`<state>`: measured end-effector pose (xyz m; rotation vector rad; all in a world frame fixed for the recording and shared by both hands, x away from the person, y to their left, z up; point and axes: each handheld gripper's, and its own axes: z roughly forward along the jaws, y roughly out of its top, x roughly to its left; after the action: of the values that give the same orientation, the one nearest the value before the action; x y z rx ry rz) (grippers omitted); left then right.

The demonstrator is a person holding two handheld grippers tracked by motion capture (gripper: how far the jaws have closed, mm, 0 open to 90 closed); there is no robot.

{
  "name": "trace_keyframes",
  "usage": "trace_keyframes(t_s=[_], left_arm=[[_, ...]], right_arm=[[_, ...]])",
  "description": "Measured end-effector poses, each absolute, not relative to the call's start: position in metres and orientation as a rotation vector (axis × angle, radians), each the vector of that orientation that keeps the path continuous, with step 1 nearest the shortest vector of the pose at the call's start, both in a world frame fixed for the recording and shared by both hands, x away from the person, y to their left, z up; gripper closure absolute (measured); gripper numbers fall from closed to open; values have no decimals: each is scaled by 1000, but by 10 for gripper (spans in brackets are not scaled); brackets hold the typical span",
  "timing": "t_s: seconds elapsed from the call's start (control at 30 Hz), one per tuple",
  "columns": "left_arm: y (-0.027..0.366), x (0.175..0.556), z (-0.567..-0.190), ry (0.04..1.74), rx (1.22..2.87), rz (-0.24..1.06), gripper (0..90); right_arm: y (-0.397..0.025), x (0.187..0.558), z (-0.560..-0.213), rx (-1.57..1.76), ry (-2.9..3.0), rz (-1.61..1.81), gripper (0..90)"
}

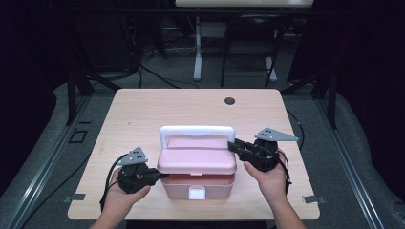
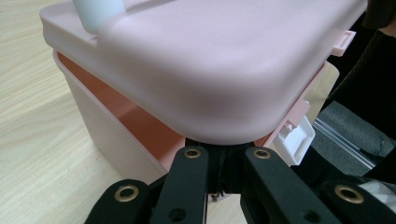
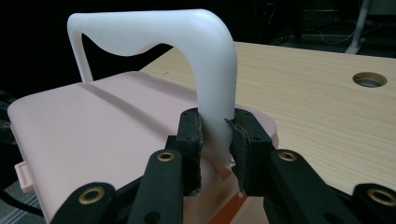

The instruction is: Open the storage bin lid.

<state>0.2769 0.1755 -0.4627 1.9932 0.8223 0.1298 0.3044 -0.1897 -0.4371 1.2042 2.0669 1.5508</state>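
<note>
At frame centre, the right claw (image 3: 215, 140) clenches the white handle (image 3: 205, 56) while the left claw (image 1: 160, 175), grip unclear, props the half-raised lid (image 1: 197, 161); a slip could slam it onto the pink box (image 1: 179, 187).

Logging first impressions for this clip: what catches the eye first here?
A pink box sits near the front edge of the wooden table, its lid raised. The right gripper clamps the white handle; the left gripper reaches under the lid's corner.

Black two-jaw left gripper (image 1: 160, 175) and right gripper (image 1: 232, 144), each topped behind the fingers (image 3: 190, 140) by a grey three-cornered plate. Brass-ringed rivets along the linkages. Black cables trailing rearward; bare forearms.
</note>
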Motion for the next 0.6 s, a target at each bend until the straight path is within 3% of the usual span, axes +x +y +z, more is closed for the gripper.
trace_keyframes(t_s=[0.6], left_arm=[[173,275,-458,812,1980,139,896]], right_arm=[[-199,297,-432,1198,2055,1579,719]])
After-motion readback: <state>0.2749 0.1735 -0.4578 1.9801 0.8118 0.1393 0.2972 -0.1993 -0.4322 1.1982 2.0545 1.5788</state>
